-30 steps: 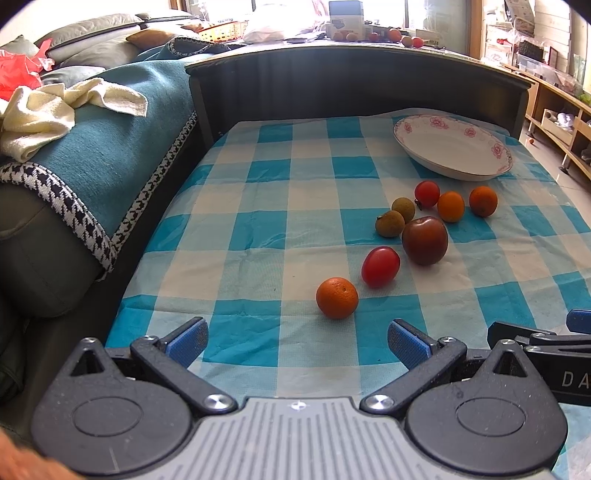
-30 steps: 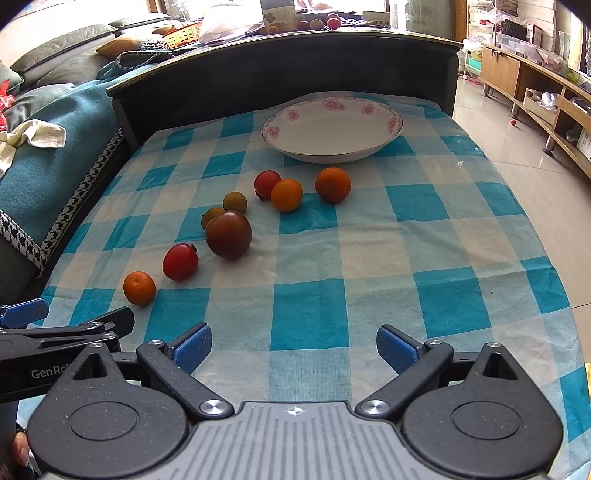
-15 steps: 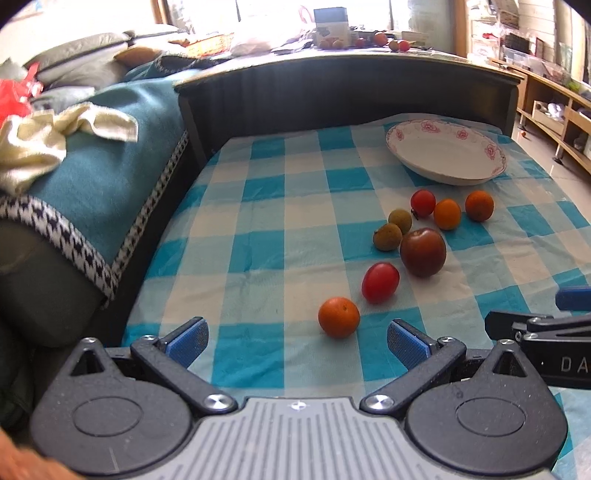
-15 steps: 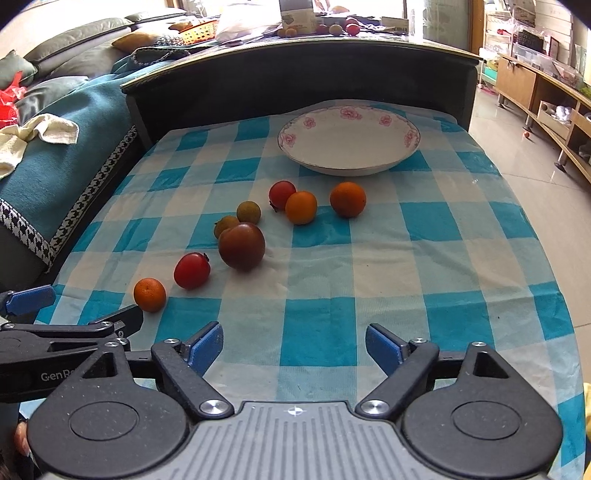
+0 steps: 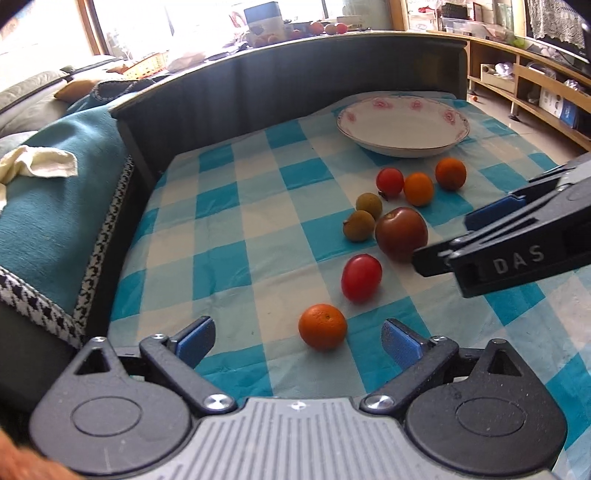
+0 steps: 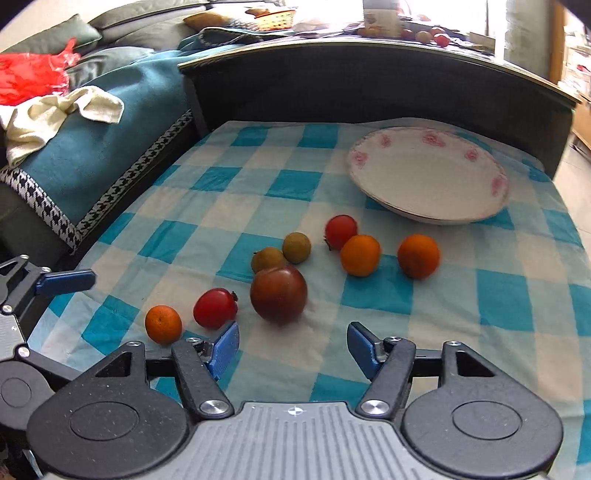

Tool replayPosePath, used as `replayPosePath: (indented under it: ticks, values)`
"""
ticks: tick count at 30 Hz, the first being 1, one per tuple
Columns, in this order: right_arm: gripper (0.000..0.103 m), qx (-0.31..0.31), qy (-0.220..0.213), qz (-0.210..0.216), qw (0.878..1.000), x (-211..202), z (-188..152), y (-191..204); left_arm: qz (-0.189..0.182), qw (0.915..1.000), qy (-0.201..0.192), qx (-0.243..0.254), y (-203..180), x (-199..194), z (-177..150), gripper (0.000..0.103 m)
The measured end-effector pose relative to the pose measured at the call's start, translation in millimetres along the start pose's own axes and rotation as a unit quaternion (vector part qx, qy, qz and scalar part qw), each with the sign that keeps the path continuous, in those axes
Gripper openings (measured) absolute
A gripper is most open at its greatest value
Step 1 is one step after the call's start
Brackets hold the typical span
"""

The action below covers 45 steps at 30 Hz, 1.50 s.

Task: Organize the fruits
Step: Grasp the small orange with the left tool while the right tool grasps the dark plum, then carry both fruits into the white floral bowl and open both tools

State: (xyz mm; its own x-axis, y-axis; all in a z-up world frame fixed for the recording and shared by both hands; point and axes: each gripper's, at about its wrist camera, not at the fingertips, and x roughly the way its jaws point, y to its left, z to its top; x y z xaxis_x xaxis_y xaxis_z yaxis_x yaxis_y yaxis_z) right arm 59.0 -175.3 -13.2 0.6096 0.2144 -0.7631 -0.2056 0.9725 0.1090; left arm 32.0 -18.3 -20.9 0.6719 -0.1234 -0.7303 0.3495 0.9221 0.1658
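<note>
Several fruits lie on a blue checked cloth: a small orange, a red tomato, a dark red apple, two brown-green fruits, a small tomato and two more oranges. A white flowered plate stands empty behind them. My left gripper is open, just short of the near orange. My right gripper is open, just before the apple; it also shows in the left wrist view.
A dark raised board bounds the cloth's far side. A sofa with a teal blanket and a cream towel lies to the left. Wooden shelving stands to the right. More fruit sits on the far ledge.
Both grippers moved forward toward the fruit. The right gripper swung left and now faces the apple; it reaches further into the left wrist view. Both stay open.
</note>
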Motion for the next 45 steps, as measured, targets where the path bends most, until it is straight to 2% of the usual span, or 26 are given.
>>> replayPosePath:
  ticks: [2,7,13,21,26,33,38,45]
  values:
    - [0.056,-0.002,0.002,0.005,1.0,6,3,0,-0.009,0.9999,-0.001,-0.007,1,3,1,0.096]
    - [0.047,-0.007,0.005,0.015,1.0,19,7,-1,-0.02,0.9996,0.002,-0.019,5,12,1,0.07]
    - [0.035,-0.008,0.011,0.026,1.0,31,9,1,-0.032,0.9991,0.004,-0.028,7,18,-3,0.056]
    - [0.031,-0.007,0.003,0.028,1.0,33,11,1,-0.06,0.9975,0.006,-0.038,9,22,-1,0.04]
    - [0.03,0.0,-0.001,0.03,1.0,26,11,0,-0.061,0.9972,0.014,-0.041,11,20,0,0.039]
    - [0.03,0.013,-0.011,0.029,0.999,6,13,-9,-0.075,0.995,0.001,-0.065,16,11,14,0.039]
    - [0.03,0.03,-0.025,0.016,0.999,-9,22,-21,-0.097,0.9926,-0.022,-0.069,11,11,46,0.039]
    - [0.03,0.052,-0.056,-0.038,0.996,-19,50,-59,-0.123,0.9897,-0.051,-0.053,-12,40,108,0.039]
